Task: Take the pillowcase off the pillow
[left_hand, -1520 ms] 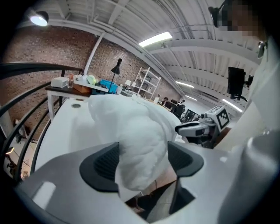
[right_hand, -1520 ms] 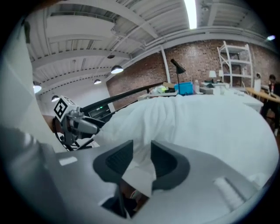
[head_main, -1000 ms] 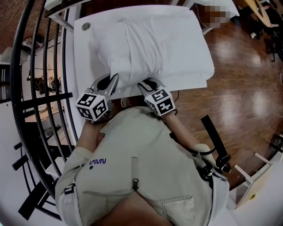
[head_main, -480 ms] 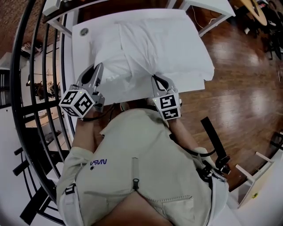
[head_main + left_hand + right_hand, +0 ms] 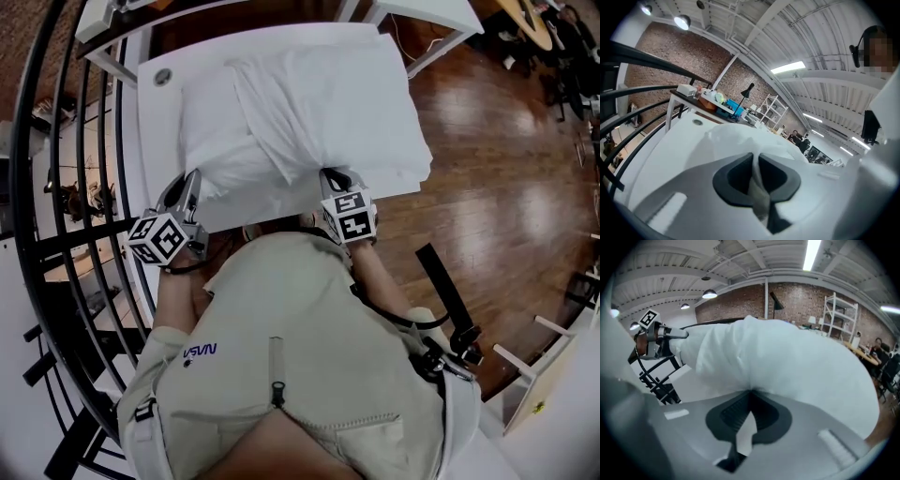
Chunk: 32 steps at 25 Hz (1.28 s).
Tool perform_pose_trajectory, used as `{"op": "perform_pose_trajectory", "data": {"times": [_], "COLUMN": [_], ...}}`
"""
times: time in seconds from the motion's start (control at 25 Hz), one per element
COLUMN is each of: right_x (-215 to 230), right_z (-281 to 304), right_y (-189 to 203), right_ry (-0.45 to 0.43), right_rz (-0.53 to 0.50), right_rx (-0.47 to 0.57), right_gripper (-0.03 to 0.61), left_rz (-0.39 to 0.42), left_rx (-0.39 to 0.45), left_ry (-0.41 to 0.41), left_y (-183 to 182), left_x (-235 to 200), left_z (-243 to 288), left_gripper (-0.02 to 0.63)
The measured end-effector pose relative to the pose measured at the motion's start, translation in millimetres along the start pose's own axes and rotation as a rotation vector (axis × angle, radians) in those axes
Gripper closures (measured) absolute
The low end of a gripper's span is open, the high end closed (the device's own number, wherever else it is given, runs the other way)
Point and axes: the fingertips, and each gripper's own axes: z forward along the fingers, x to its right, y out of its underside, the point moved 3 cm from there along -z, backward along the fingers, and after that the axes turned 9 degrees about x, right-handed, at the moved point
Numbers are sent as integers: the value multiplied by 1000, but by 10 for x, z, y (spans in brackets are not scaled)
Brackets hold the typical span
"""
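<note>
White pillowcase (image 5: 300, 103) | left hand-held gripper (image 5: 190, 183), right hand-held gripper (image 5: 335, 178) pinch it | step: grab | next: pull cloth off.

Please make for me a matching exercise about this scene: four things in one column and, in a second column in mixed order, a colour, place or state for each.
Things:
1 left gripper
2 table
3 floor
4 railing

Descriptions:
a brown wood
b shut on the pillowcase
c black bars
d white top, under the pillow

Pairs: 1-b; 2-d; 3-a; 4-c
</note>
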Motion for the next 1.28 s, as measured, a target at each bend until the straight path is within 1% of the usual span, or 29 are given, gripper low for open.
{"op": "perform_pose_trajectory", "data": {"times": [0.08, 0.16, 0.24, 0.28, 0.32, 0.4, 0.48, 0.56, 0.64, 0.76, 0.88, 0.96, 1.0, 1.04, 1.08, 1.12, 1.2, 1.24, 1.28], "right_x": [-66, -69, -68, -73, -79, -81, -76, -72, -25, 187, 449, 565, 597, 619, 633, 640, 629, 608, 580], "right_z": [24, 10, -38, -76, -124, -242, -360, -459, -508, -451, -310, -181, -105, -20, 72, 167, 361, 459, 556], "right_y": [88, 139, 130, 106, 67, -53, -222, -425, -648, -1005, -1372, -1562, -1625, -1667, -1692, -1705, -1705, -1692, -1666], "right_ry": [-48, -86, -129, -156, -185, -235, -263, -285, -281, -211, -118, -78, -70, -66, -65, -67, -81, -92, -102], "right_rz": [21, 21, 20, 22, 27, 28, 10, -10, -34, -63, -87, -99, -103, -110, -119, -131, -155, -166, -179], "right_rx": [-34, -53, -61, -63, -63, -48, -13, 36, 99, 206, 309, 346, 348, 339, 321, 299, 252, 226, 197], "right_gripper": [575, 574, 569, 546, 513, 503, 503, 503, 503, 503, 503, 503, 503, 493, 464, 438, 410, 394, 393], "left_rz": [-21, -25, -11, 2, 21, 72, 132, 191, 245, 354, 440, 468, 473, 469, 462, 457, 470, 487, 502], "left_rx": [-11, -20, -40, -51, -58, -53, -44, -36, -14, 5, -11, -46, -68, -89, -112, -137, -199, -232, -257], "left_ry": [-21, -29, -7, 15, 40, 74, 75, 57, 43, 18, 1, -7, -8, -8, -7, -8, -11, -14, -14], "left_y": [154, 230, 246, 228, 192, 83, -27, -125, -245, -425, -520, -510, -481, -442, -396, -343, -219, -154, -95], "left_x": [-68, -44, 35, 84, 133, 203, 215, 214, 245, 338, 419, 417, 404, 388, 375, 368, 363, 358, 350], "left_z": [-22, -3, 16, 10, -7, -66, -118, -119, -55, 170, 497, 714, 817, 919, 1021, 1118, 1274, 1324, 1353], "left_gripper": [586, 580, 558, 539, 516, 469, 456, 444, 435, 428, 431, 428, 414, 385, 334, 306, 304, 309, 325]}}
